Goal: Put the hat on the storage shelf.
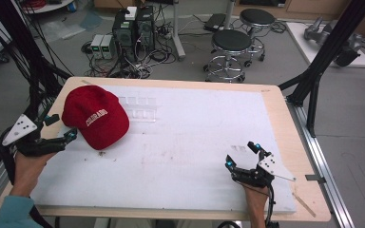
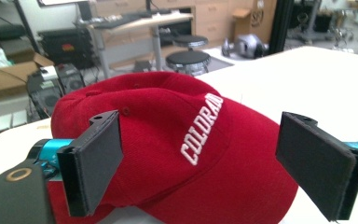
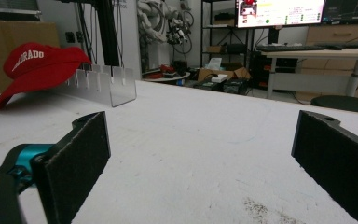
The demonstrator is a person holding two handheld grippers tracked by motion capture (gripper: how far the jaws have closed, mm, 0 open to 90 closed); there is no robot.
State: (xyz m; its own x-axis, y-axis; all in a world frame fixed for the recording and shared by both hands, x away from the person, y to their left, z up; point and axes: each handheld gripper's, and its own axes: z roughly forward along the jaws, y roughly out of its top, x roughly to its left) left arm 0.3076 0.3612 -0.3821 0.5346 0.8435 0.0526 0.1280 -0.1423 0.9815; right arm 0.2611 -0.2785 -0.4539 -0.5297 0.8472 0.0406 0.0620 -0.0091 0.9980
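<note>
floor: grey | 2 black stools | lit monitor

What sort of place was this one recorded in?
Most likely a robotics lab or workshop: computer towers with tangled cables sit on the floor beyond the table, rolling stools stand nearby, and a monitor glows over a desk behind.

High view overhead – both gripper views low, sharing red cap.
</note>
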